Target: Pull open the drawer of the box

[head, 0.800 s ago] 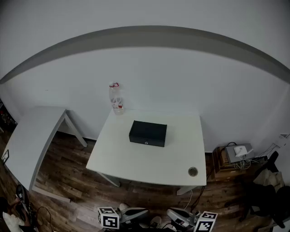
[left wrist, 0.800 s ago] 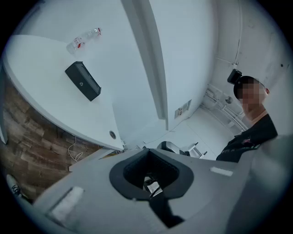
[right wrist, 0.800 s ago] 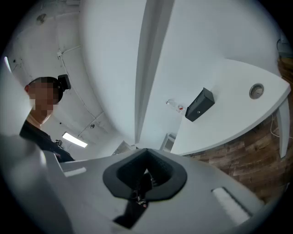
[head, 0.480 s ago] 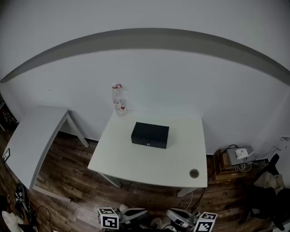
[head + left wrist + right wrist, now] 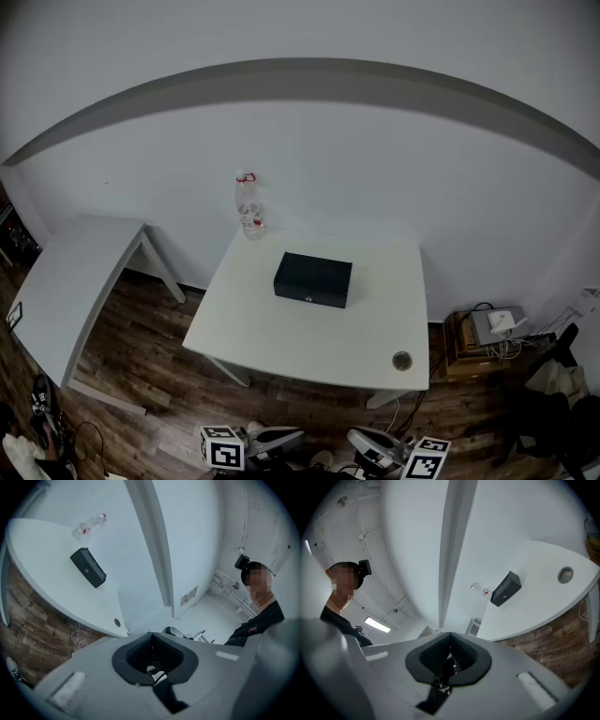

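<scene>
A small black box [image 5: 313,279] with a knob on its front lies closed on the white table [image 5: 281,333], toward the back middle. It also shows in the left gripper view as the black box [image 5: 88,567] and in the right gripper view as the black box [image 5: 506,588]. My left gripper [image 5: 298,437] and right gripper [image 5: 354,441] hang low at the bottom edge of the head view, well short of the table's near edge. Both are shut with nothing between the jaws. My left gripper [image 5: 151,645] and right gripper [image 5: 449,649] each show meeting pads.
A clear plastic bottle [image 5: 247,206] stands at the table's back left corner. A round cable hole [image 5: 402,360] sits near its front right corner. A second white table [image 5: 66,291] stands to the left. Cables and a small device [image 5: 499,325] lie on the wooden floor at right.
The head view has shifted slightly, so the table and box sit a little lower and to the right in the picture. Both grippers stay low at the bottom edge.
</scene>
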A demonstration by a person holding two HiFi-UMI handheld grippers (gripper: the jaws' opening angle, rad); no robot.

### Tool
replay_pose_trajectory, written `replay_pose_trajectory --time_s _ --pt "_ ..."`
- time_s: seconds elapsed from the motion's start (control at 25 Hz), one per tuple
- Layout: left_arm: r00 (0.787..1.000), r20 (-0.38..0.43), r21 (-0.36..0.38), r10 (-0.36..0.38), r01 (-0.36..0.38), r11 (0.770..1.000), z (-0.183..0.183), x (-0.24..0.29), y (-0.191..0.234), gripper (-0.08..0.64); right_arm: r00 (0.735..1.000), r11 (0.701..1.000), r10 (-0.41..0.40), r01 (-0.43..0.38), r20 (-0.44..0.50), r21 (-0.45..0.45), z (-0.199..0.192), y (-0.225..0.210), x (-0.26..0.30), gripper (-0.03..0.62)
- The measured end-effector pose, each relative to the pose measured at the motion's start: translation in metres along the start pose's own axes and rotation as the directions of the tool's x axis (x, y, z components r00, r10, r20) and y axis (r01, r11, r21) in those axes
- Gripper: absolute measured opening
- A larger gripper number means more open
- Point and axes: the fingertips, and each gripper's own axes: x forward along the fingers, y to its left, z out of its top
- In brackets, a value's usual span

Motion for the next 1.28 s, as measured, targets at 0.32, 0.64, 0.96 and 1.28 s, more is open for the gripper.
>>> replay_pose_trajectory --time_s 0.32,0.64,0.96,1.28 --pt "0.997 0.028 0.068 0.071 -0.073 0.995 0.046 -0.008 0.021 0.002 0.997 1.000 0.008 -0.007 0.071 -0.008 0.031 0.003 0.005 0.006" --pt "0.972 0.068 0.121 0.223 -0.230 0.966 0.146 -0.021 0.100 0.003 0.981 0.998 -0.069 0.067 0.182 0.017 0.068 -0.019 0.014 0.006" --pt "0.930 0.027 0.200 0.366 -0.363 0.910 0.248 -0.010 0.197 0.058 0.945 0.986 -0.165 0.154 0.281 0.061 0.114 -0.052 0.046 0.012" --pt "0.903 -0.022 0.266 0.430 -0.409 0.873 0.324 0.018 0.277 0.094 0.925 0.973 -0.230 0.210 0.301 0.097 0.141 -0.081 0.092 0.012"
